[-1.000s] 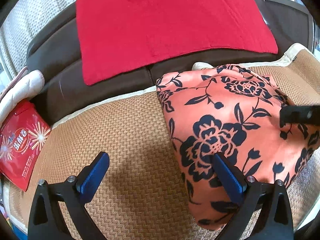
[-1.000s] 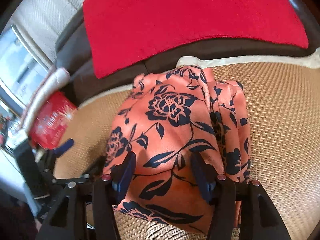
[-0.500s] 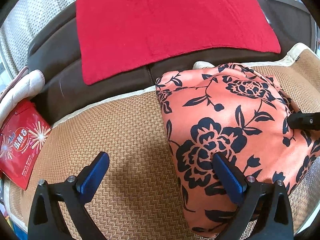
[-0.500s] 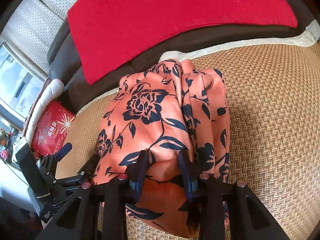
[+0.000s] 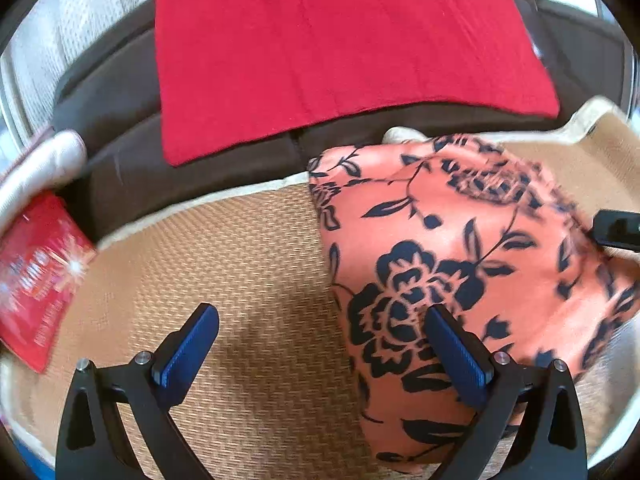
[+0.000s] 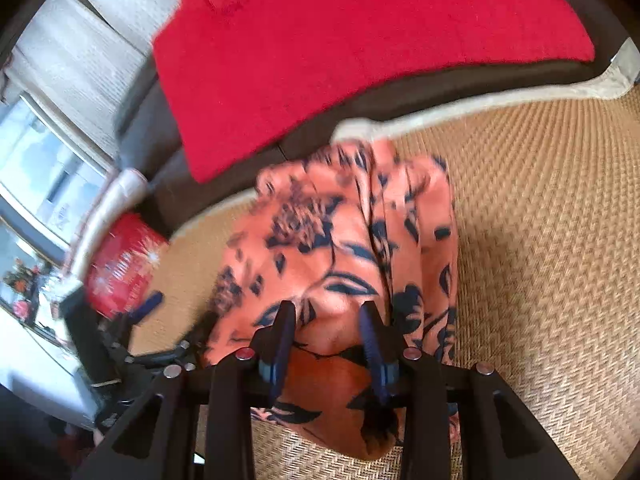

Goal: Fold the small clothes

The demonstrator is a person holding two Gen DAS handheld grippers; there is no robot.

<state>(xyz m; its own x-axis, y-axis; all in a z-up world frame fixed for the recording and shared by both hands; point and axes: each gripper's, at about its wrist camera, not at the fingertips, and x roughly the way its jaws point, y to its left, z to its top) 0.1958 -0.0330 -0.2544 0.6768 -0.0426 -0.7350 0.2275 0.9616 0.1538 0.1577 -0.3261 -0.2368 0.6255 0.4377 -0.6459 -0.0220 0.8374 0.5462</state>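
The floral garment [image 6: 340, 248] is bunched on the woven mat [image 6: 540, 240], near the sofa back w/ the red cloth [image 6: 340, 40]; its near edge is pinched betw. the jaws of the right gripper [image 6: 326, 316], which are closed on a fold of fabric, presumably so the edge can be lifted and carried over for a fold. The left gripper [image 5: 320, 340] is held w/ jaws wide open and empty, approx. over the garment's left edge, judged to be staged to take or pin that side. A red packet [image 5: 36, 280] lies at far left, clear of the work.
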